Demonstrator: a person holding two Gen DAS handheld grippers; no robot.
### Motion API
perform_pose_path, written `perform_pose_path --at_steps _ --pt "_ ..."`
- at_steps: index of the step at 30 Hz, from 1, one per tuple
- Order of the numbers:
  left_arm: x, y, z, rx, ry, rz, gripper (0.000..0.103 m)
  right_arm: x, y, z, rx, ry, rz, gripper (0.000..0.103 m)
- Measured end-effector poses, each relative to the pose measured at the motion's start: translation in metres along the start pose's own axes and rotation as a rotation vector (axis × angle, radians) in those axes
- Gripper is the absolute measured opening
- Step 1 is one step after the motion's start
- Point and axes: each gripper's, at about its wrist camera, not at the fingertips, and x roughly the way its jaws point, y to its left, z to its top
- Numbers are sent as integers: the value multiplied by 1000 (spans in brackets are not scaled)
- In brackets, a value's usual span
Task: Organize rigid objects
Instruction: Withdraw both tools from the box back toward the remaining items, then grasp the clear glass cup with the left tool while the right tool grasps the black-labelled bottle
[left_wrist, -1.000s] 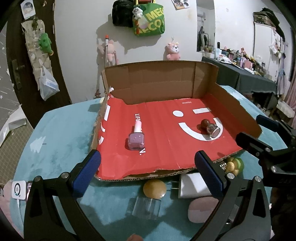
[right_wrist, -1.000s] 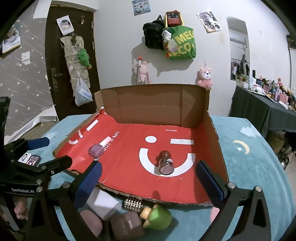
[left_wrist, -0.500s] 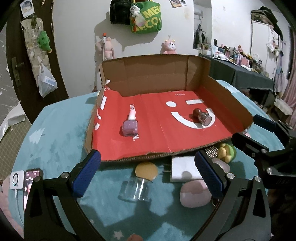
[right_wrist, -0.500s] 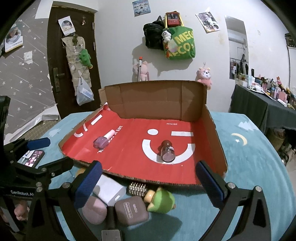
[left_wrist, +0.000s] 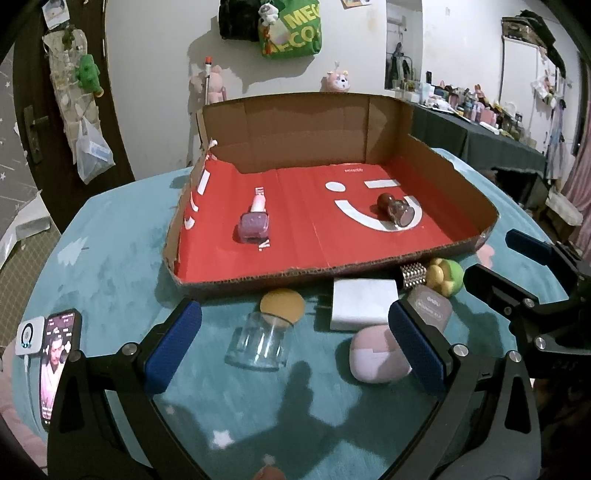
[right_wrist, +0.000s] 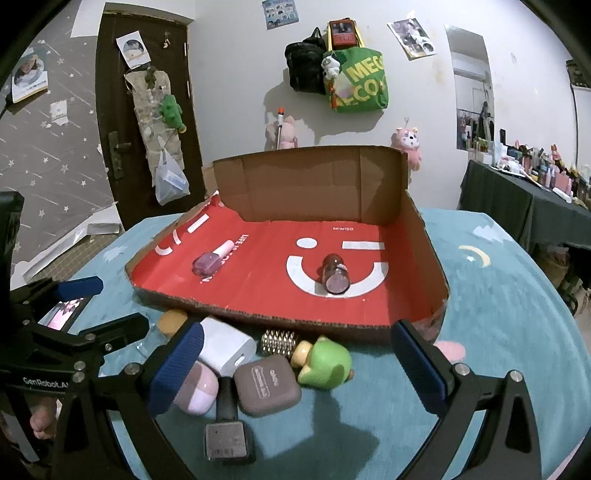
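Observation:
A red-lined cardboard box (left_wrist: 369, 264) (right_wrist: 288, 319) holds a lying purple nail polish bottle (left_wrist: 254, 221) (right_wrist: 211, 260) and a lying dark bottle (left_wrist: 397, 210) (right_wrist: 334, 275). In front of it lie a clear jar with a tan lid (left_wrist: 264, 338), a white block (left_wrist: 364, 302) (right_wrist: 227, 349), a pink case (left_wrist: 376, 360) (right_wrist: 195, 391), a brown case (left_wrist: 432, 310) (right_wrist: 266, 384), a green toy (left_wrist: 447, 277) (right_wrist: 325, 362) and a studded roller (right_wrist: 279, 341). My left gripper (left_wrist: 295, 347) is open above the jar. My right gripper (right_wrist: 295, 369) is open above the cases.
A phone (left_wrist: 55, 363) and a small white device (left_wrist: 27, 332) lie at the table's left edge. A grey square-headed tool (right_wrist: 225, 439) lies nearest in the right wrist view. The teal tablecloth (right_wrist: 498, 295) extends to the right of the box.
Both grippers have pulled back from the box toward the near side of the table. The loose items in front of the box have come fully into view. Nothing was grasped.

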Motion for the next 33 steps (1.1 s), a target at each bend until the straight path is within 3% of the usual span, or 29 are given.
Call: perform_pose_path --at_steps 15,33 --pt "7 1 -20 -14 53 -25 103 -3 6 -23 6 42 -3 103" --pt "21 21 -33 -62 76 24 103 1 21 -55 -18 85 38 102"
